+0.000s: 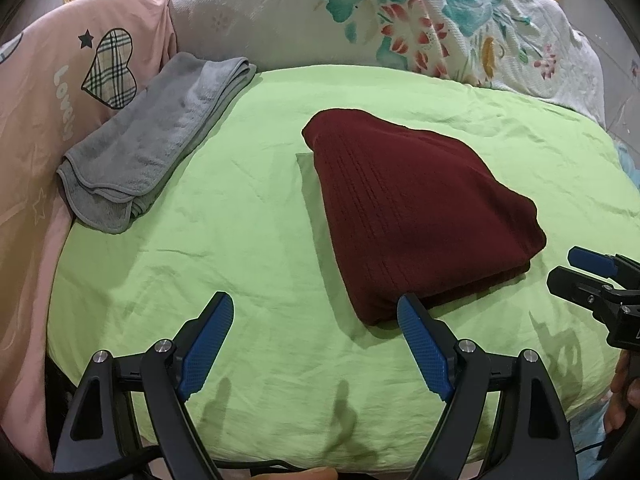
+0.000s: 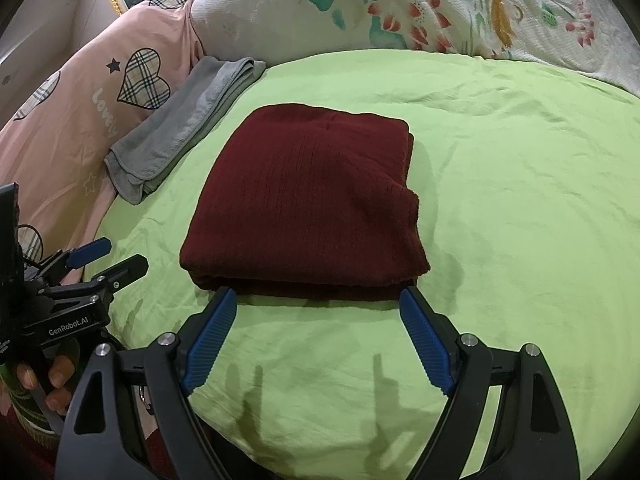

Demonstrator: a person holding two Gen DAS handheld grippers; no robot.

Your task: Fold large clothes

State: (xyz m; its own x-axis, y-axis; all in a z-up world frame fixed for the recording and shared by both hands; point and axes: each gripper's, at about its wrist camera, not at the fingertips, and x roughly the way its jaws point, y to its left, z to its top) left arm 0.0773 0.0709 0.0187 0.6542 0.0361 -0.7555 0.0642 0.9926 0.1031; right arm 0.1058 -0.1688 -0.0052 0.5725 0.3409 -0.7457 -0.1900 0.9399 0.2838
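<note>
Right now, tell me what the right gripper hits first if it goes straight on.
Probably the near folded edge of the maroon sweater; the right gripper stands open in front of it, above the green sheet.

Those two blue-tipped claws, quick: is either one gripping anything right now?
Left gripper: open, holding nothing, above the green sheet.
Right gripper: open, holding nothing, just short of the folded maroon garment.

Dark red ribbed knit garment (image 2: pixel 308 200) folded into thick, roughly rectangular stack, several layers visible at near edge; lies flat on green bed sheet (image 2: pixel 520 200), mid-bed, right of folded grey towel (image 2: pixel 180 124)
</note>
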